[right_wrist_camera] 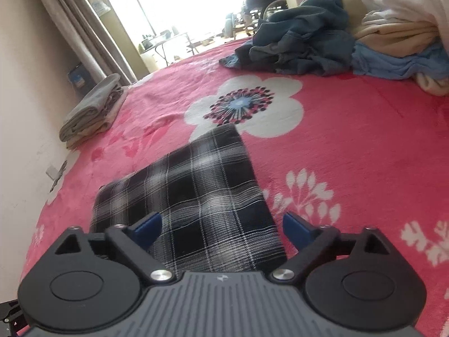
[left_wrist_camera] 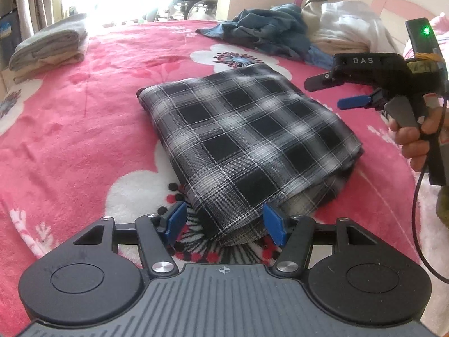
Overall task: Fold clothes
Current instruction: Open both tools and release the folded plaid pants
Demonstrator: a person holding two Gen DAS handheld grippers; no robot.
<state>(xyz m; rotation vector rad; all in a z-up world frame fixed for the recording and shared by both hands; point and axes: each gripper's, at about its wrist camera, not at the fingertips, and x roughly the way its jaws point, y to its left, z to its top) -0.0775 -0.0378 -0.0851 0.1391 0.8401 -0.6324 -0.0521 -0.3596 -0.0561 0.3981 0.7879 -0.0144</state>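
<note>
A black-and-white plaid garment lies folded into a rectangle on the pink flowered blanket. Its near corner reaches between the blue pads of my left gripper. The left pad stands clear of the cloth, so the gripper is open. In the right wrist view the same plaid garment lies under and ahead of my right gripper, whose jaws stand wide open with nothing pinched. The left wrist view shows the right gripper hovering open above the garment's right edge, held by a hand.
A stack of folded grey and beige clothes sits at the bed's far left, by the wall. A heap of unfolded blue clothes and white and beige ones lies at the far right. A cable hangs from the right gripper.
</note>
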